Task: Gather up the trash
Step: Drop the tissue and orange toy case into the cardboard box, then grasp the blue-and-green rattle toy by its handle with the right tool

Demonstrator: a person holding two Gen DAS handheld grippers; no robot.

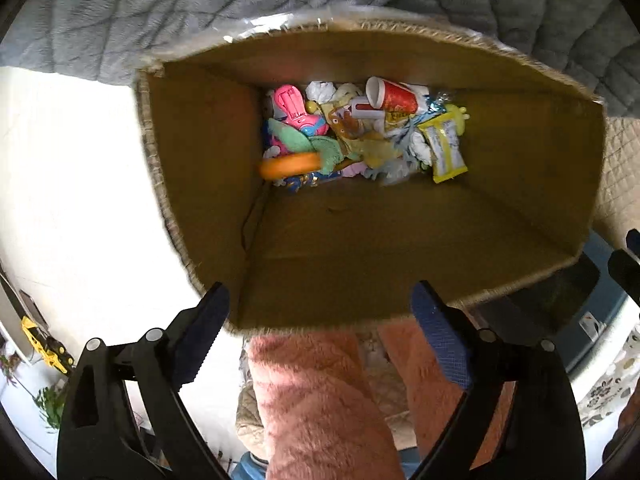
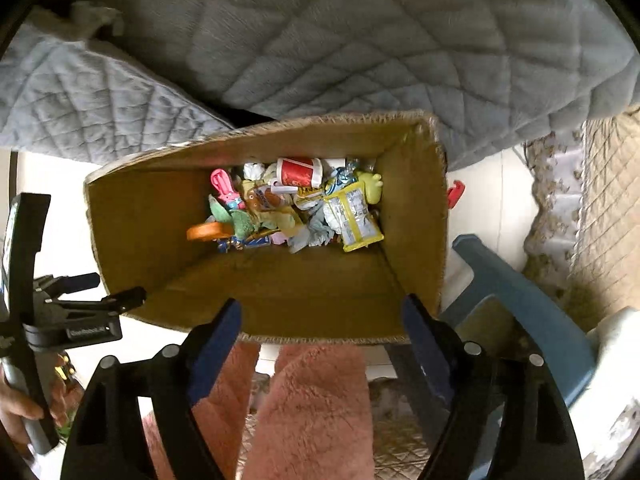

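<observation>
Lying sideways, red cup [image 1: 394, 94] mouth faces left in cardboard box [image 1: 208, 168].

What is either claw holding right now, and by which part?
Nothing. The left claw and the right claw are both open and empty above the cardboard box, where the trash lies.

The open brown cardboard box [image 2: 280, 292] stands on the pale floor [image 1: 72, 184], with the grey quilted blanket [image 2: 320, 40] behind it and the blue plastic stool [image 2: 520, 300] to its right. Inside, at the far end, lies a heap of trash: the red paper cup [image 2: 300, 172] at the back, the yellow snack wrapper [image 2: 354, 216] on the right, the orange ring [image 2: 206, 232] on the left.
</observation>
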